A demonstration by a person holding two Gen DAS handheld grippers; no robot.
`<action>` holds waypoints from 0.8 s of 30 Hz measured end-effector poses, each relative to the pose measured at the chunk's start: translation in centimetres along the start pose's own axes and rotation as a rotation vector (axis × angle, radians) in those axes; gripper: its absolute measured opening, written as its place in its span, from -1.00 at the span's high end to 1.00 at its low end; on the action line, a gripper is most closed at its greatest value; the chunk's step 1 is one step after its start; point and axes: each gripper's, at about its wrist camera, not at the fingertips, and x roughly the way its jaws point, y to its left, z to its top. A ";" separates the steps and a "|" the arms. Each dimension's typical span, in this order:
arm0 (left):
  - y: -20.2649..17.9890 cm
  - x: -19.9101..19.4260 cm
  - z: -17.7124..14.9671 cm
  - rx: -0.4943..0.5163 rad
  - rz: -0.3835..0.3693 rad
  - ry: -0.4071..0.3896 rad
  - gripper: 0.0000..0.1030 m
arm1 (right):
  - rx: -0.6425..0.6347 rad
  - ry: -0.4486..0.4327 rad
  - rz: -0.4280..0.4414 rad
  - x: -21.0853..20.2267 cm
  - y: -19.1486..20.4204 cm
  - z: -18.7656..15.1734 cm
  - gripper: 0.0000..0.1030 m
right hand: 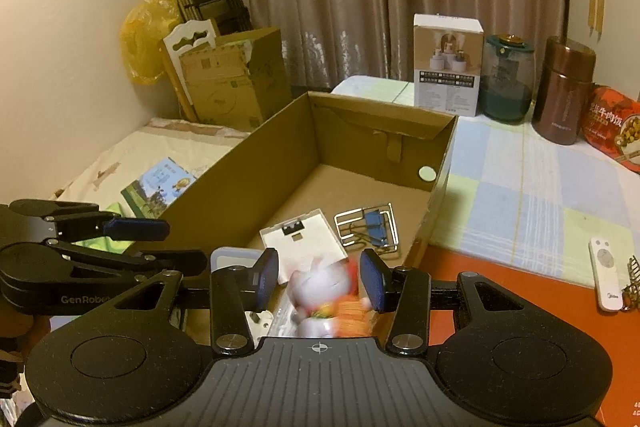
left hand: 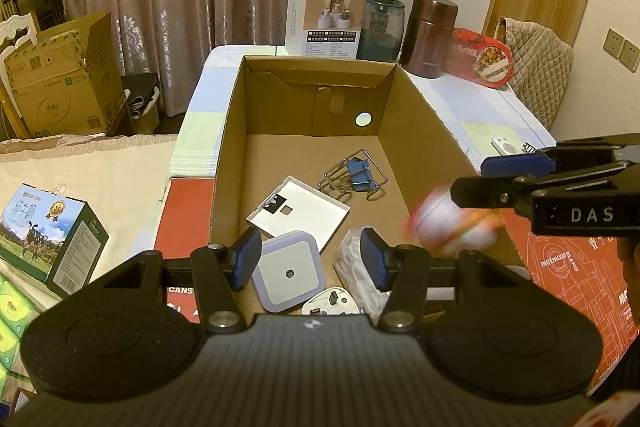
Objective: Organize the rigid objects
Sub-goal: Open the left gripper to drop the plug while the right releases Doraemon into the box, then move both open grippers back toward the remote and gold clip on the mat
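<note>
Cardboard box (right hand: 224,163) sits centre of surface as collection bin. R gripper (right hand: 319,279): pads spread, touching nothing; blurred white/red cat figurine (right hand: 324,291) below them, seemingly dropping into the box's near end, 6 o'clock. L gripper (left hand: 311,259) released, empty, hovers over square night light (left hand: 289,273). Binder clips (left hand: 357,175) and white plate (left hand: 298,213) lie mid-box. Remote (right hand: 606,273) at 3 o'clock remains outside, prob. next.

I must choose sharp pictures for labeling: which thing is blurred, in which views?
Left wrist view: only the white and red toy is smeared; the cardboard box is sharp. Right wrist view: the same toy is smeared between the right tool's pads.
</note>
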 end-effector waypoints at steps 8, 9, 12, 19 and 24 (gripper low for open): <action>-0.3 -0.5 0.1 -0.009 0.005 -0.013 0.04 | 0.017 -0.036 0.001 -1.3 -0.4 0.2 0.12; -0.4 -0.6 0.1 -0.009 0.004 -0.015 0.04 | 0.019 -0.039 0.000 -1.6 -0.5 0.2 0.12; -0.8 -1.1 0.3 -0.011 0.001 -0.023 0.04 | 0.024 -0.045 -0.004 -2.2 -1.0 0.1 0.10; -2.3 -2.7 1.0 -0.009 -0.007 -0.053 0.04 | 0.047 -0.068 -0.024 -4.7 -2.1 -0.6 0.05; -4.1 -3.9 1.7 0.004 -0.020 -0.079 0.04 | 0.066 -0.090 -0.046 -7.1 -3.4 -1.1 0.02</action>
